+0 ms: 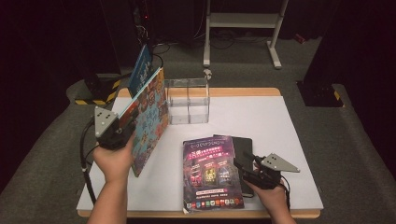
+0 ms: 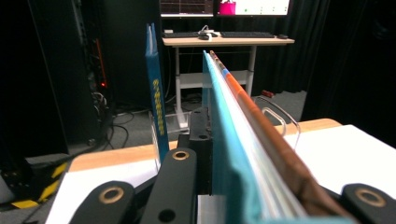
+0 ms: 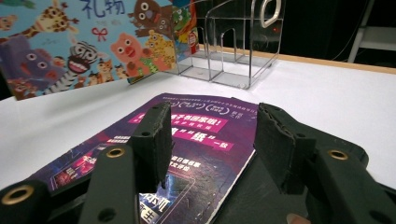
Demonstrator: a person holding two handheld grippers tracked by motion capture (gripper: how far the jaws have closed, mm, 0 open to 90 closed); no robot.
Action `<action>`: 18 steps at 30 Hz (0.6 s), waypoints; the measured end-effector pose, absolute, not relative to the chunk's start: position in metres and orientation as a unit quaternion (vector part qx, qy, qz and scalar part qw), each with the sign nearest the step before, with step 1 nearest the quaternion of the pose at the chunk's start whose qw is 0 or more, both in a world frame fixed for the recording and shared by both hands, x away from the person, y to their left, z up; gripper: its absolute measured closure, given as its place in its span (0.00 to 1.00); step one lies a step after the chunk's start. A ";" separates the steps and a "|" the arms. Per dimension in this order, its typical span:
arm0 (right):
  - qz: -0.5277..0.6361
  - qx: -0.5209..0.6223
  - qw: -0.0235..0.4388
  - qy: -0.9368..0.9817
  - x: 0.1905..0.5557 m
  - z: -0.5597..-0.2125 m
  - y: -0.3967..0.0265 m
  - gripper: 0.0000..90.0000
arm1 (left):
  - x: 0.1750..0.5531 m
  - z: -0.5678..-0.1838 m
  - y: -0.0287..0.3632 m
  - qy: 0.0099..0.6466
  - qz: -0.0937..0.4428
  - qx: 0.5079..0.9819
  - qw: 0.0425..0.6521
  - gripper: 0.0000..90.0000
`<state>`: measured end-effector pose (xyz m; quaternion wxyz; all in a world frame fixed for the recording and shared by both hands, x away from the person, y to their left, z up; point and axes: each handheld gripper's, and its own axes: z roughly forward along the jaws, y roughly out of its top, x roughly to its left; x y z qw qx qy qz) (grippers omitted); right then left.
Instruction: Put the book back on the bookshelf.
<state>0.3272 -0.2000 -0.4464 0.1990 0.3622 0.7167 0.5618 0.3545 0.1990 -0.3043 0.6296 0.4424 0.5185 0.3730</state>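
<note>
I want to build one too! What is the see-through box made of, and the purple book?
The see-through box looks like clear hard plastic, probably acrylic: you see straight through its shiny walls. The purple book looks like paper with a glossy printed cover, since light shines off it.

The picture book [image 1: 149, 122] has a sky-blue cover crowded with cartoon animals: a pink pig, a black-and-white striped zebra, a spotted giraffe; its back cover is teal [image 2: 224, 154]. The slim book [image 1: 141, 69] near the table's far left corner is deep blue with yellow spine lettering. The magazine [image 1: 211, 172] is purple with white and pink type. The notebook [image 1: 243, 147] is black. The table [image 1: 261, 116] is white, wood-edged
</note>
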 end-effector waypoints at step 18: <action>0.565 0.359 0.197 0.716 0.326 -0.446 -0.201 0.51 | 0.417 -0.305 0.183 0.519 0.410 0.415 0.624 0.90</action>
